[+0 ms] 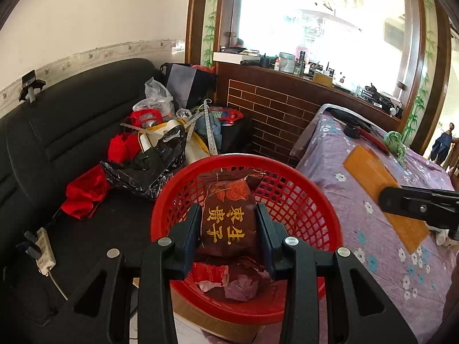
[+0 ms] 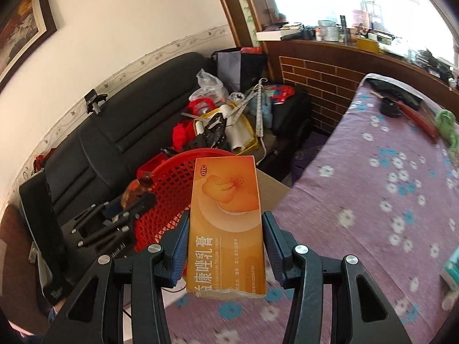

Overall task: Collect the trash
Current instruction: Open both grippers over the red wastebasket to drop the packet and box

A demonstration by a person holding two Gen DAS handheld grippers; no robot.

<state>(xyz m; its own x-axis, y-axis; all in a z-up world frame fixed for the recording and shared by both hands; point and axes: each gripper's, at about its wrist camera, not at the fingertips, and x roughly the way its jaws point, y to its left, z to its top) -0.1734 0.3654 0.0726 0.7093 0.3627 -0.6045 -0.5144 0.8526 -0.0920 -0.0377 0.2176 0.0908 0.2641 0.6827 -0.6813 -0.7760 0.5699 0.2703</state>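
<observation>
Fingers [image 1: 198, 229] of your left gripper [image 1: 228, 229] pinch a soft, crinkly snack packet [image 1: 228, 218] over the red basket [image 1: 301, 200]. Your right gripper [image 2: 226, 246] clamps a light, crushable box [image 2: 226, 223] by its sides, near the basket's right; squeeze gently.

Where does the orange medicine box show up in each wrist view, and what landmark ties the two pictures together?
Left wrist: the orange medicine box is at the right edge, above the purple cloth, held by the right gripper.
Right wrist: it fills the centre, upright between the fingers of that gripper.
Shared landmark: the red basket, centre in the left view, left of the box in the right view.
</observation>
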